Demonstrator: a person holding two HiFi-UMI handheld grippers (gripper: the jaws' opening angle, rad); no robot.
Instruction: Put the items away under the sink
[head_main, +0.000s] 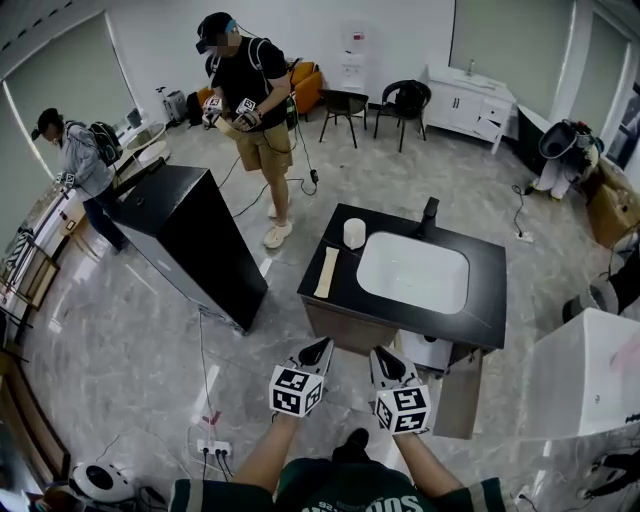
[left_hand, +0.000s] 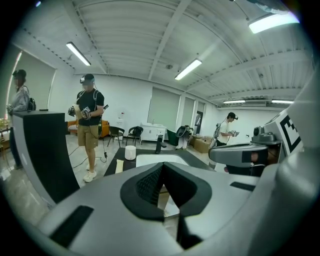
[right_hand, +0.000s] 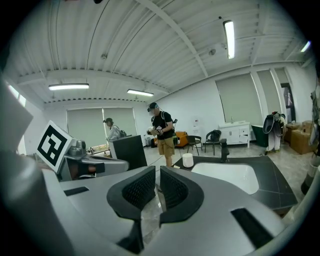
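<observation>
Tools empty: left tool (left_hand: 162, 166) closed tight; right tool (right_hand: 157, 171) barely apart.

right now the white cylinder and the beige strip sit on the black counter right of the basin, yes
No: the white cylinder and beige strip sit on the black counter left of the basin, not right of it, as the head view shows.

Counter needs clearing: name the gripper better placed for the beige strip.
Left, probably. The left gripper is nearer the beige strip; the right gripper lines up with the basin.
</observation>
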